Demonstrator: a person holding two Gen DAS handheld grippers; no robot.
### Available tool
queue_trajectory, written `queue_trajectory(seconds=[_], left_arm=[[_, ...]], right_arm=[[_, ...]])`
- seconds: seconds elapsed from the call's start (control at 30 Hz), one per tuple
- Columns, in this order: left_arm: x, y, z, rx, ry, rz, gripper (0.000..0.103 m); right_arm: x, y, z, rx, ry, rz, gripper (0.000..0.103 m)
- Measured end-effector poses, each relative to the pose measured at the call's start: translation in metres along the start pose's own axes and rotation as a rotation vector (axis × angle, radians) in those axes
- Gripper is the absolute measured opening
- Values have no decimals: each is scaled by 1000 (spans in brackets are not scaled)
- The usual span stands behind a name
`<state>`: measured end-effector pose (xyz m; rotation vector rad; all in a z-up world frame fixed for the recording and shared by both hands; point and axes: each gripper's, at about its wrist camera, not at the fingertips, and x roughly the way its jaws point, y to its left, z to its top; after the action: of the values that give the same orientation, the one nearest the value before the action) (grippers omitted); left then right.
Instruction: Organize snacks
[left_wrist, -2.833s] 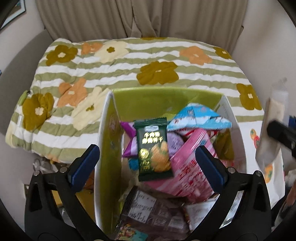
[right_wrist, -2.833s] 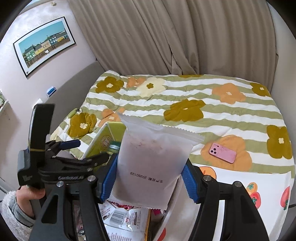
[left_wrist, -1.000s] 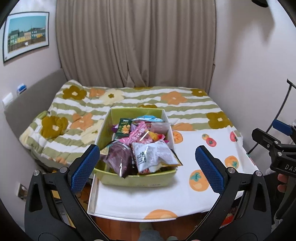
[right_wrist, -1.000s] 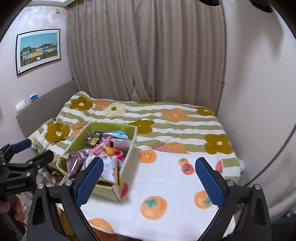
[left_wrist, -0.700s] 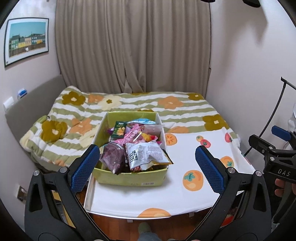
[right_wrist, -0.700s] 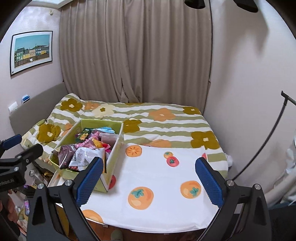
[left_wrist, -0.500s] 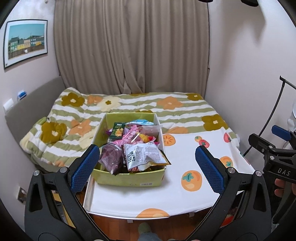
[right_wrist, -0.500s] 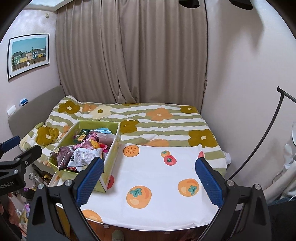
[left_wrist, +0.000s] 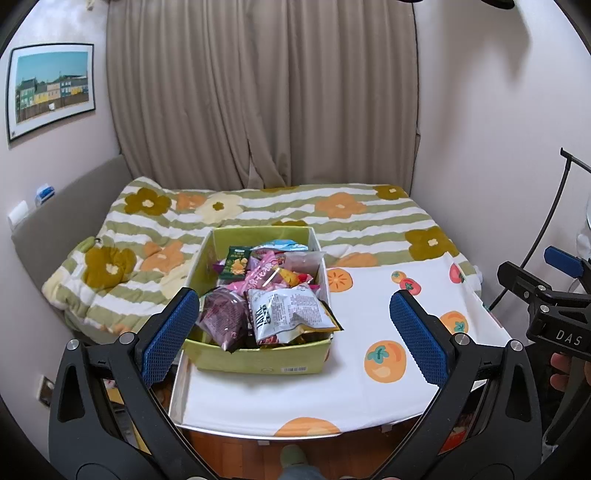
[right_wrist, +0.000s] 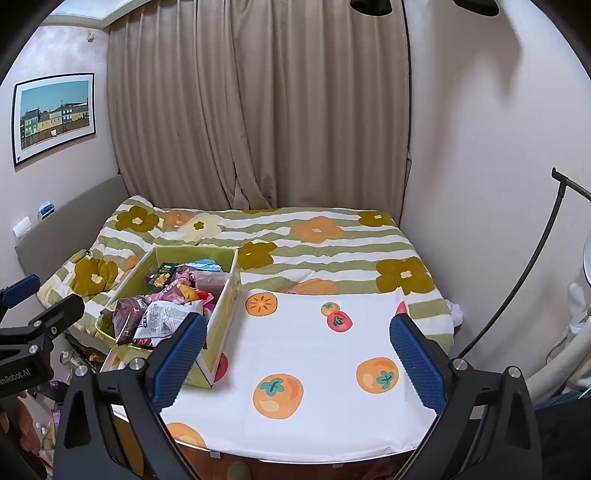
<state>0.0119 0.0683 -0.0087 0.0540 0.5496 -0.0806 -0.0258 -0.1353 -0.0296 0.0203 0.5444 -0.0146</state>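
Snacks (left_wrist: 275, 295) sit piled in green box (left_wrist: 258, 356) on counter's (left_wrist: 295, 391) left side, w/ fruit-print cloth (right_wrist: 332, 354) under it and bed (left_wrist: 351, 218) behind. Left gripper (left_wrist: 291, 338) and right gripper (right_wrist: 295, 354) both hang back from counter, fingers (left_wrist: 168, 336) wide apart, holding nothing.

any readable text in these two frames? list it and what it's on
"DAS": on the right gripper body, cut off by the frame edge.
"enRobot.AI": on the left gripper body, cut off at the frame edge.
Silver snack bag: large print, too blurred to read.
Green box: barcode label, digits too small.
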Motion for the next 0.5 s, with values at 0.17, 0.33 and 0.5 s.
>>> queue_trajectory(seconds=[0.17, 0.33, 0.5], left_arm=[[1, 1, 0, -7, -2, 5, 103], [1, 1, 2, -7, -3, 8, 103], [2, 1, 2, -6, 0, 8, 103]], right_arm=[[1, -1, 1, -3, 3, -2, 99], [3, -2, 2, 0, 4, -4, 99], [3, -2, 2, 0, 3, -4, 99]])
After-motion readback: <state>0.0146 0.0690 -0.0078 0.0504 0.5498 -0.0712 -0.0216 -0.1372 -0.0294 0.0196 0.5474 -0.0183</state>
